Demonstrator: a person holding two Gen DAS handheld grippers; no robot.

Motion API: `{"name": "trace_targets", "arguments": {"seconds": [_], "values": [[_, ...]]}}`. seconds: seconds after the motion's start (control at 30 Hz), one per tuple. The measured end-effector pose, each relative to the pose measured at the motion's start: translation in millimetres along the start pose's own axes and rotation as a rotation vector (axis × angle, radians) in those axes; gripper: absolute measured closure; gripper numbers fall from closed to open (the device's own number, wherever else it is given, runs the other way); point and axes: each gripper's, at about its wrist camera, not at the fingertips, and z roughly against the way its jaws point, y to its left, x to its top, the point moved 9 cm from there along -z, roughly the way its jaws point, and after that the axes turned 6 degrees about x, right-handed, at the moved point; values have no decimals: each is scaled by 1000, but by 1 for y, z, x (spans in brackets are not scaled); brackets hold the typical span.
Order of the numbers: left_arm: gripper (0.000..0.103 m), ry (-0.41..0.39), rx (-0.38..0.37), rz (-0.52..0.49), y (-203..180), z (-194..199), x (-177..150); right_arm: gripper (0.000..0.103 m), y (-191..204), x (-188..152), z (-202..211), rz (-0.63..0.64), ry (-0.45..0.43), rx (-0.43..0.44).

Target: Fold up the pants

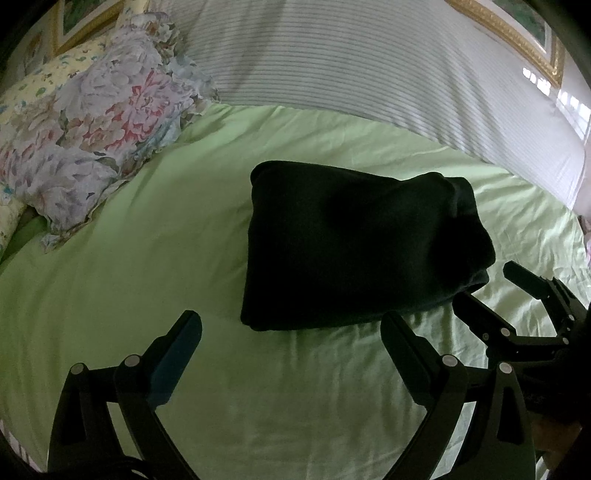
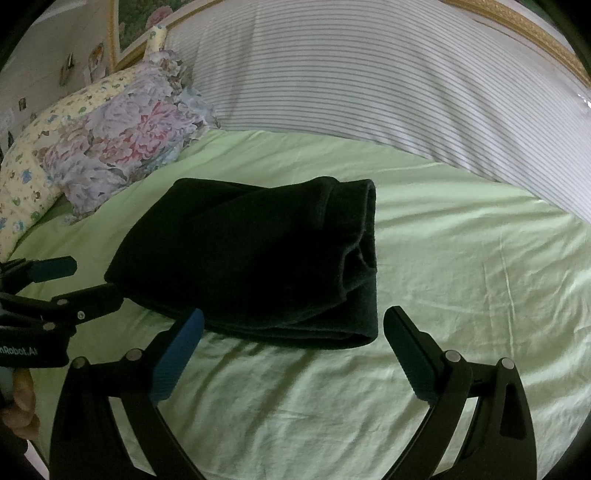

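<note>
The dark pants (image 1: 354,243) lie folded in a thick rectangular bundle on the light green bed sheet (image 1: 184,258); they also show in the right wrist view (image 2: 258,258). My left gripper (image 1: 291,332) is open and empty, just short of the bundle's near edge. My right gripper (image 2: 293,328) is open and empty, its fingers either side of the bundle's near right corner, above the sheet. The right gripper also shows at the right of the left wrist view (image 1: 487,284), and the left gripper at the left of the right wrist view (image 2: 92,278).
A floral pillow (image 1: 96,122) and a yellow patterned pillow (image 2: 33,158) lie at the far left. A striped white cover (image 1: 332,51) runs along the back. Gold picture frames (image 1: 517,33) hang behind. Green sheet (image 2: 461,277) spreads to the right.
</note>
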Motion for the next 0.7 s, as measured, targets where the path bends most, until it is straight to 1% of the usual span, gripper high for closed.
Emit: {"name": "trace_targets", "arguments": {"seconds": [0.7], "values": [[5, -8, 1, -1, 1, 2, 3, 5, -3, 3, 2, 1, -6, 9]]}}
